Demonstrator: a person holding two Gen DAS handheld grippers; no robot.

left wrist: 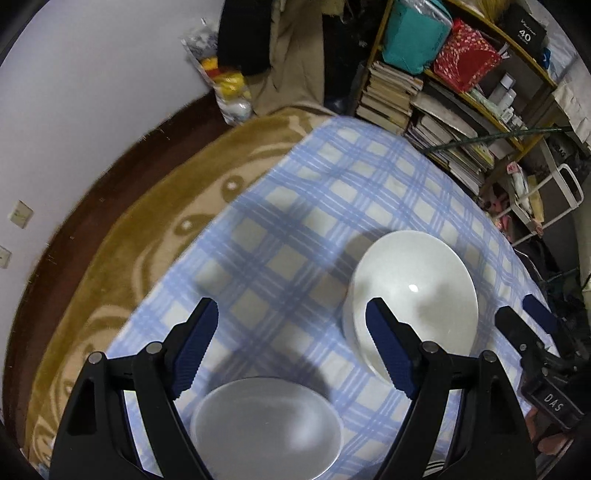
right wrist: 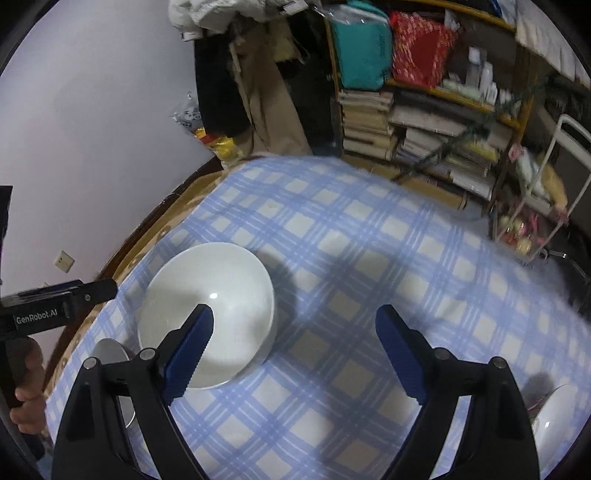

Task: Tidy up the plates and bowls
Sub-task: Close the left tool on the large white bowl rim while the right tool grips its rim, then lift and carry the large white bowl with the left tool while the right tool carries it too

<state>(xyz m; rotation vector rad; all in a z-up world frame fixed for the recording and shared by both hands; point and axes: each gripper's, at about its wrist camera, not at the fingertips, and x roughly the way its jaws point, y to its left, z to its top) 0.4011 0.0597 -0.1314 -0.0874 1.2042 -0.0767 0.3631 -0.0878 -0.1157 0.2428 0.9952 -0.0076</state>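
A blue and white checked cloth (left wrist: 325, 192) covers the table. A brown blanket (left wrist: 155, 206) lies past its left edge, and shelves of books (left wrist: 399, 96) stand behind in a crowded room.

On the left, near the close edge of the cloth, sits a grey plate (left wrist: 266, 424). The left gripper (left wrist: 291, 347) hangs above it with its fingers spread wide and nothing between them. To the right of the plate is a big white bowl (left wrist: 413, 291), and it looks like it sits on more white dishes. The right gripper (right wrist: 295, 354) is over the bare cloth just right of that bowl. Its fingers are spread wide too and hold nothing. Far right, at the edge of the right camera's view, is another white dish (right wrist: 557, 417).

The next job, I think, is to pick up the grey plate. The left gripper should come down so one finger goes under the rim and one goes over it. Squeeze slowly, because the plate is smooth and could slip. Lift it flat and do not bump the bowl.

Some words can be read. "GenRobot.AI" is on the left gripper's body in the right camera. "DAS" is on the right gripper's body in the left camera. A black bag (left wrist: 524, 27) on the top shelf says "40".
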